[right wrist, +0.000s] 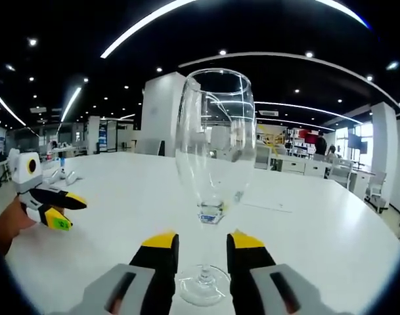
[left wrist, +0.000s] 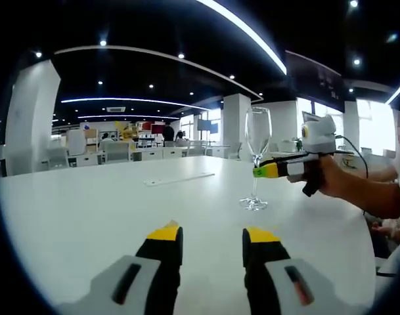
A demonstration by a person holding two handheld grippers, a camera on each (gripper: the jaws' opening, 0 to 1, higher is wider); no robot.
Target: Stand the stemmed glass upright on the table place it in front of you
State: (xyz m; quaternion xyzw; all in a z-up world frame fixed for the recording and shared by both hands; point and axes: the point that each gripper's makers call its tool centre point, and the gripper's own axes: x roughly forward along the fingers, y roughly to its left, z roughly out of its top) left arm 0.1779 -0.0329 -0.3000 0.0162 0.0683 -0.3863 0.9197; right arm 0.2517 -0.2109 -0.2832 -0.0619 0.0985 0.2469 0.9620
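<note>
- One stemmed glass [left wrist: 256, 156] stands upright on the white worktop [left wrist: 88, 210], foot flat on the surface, bowl empty and clear.
- In the left gripper view we see the glass to the right of centre, well ahead of our left tool [left wrist: 213, 237].
- Left tool: yellow-tipped jaws spread apart, nothing between them, hovering over bare worktop.
- Right tool [left wrist: 260, 172] enters the left gripper view from the right, held in a hand [left wrist: 331, 176]; its tip sits right at the glass stem, about mid-height.
- In the right gripper view the glass [right wrist: 215, 164] is dead centre and close; the stem drops between the jaws of the right tool [right wrist: 203, 241] and the foot rests on the worktop [right wrist: 331, 236] just beyond them.
- Right tool: jaws part-spread, one either side of the stem; we cannot tell if they touch it.
- Left tool [right wrist: 60, 209] shows at the left edge of the right gripper view, held in a hand [right wrist: 9, 226], well apart from the glass.
- A flat white strip [left wrist: 178, 178] lies on the worktop behind the glass.
</note>
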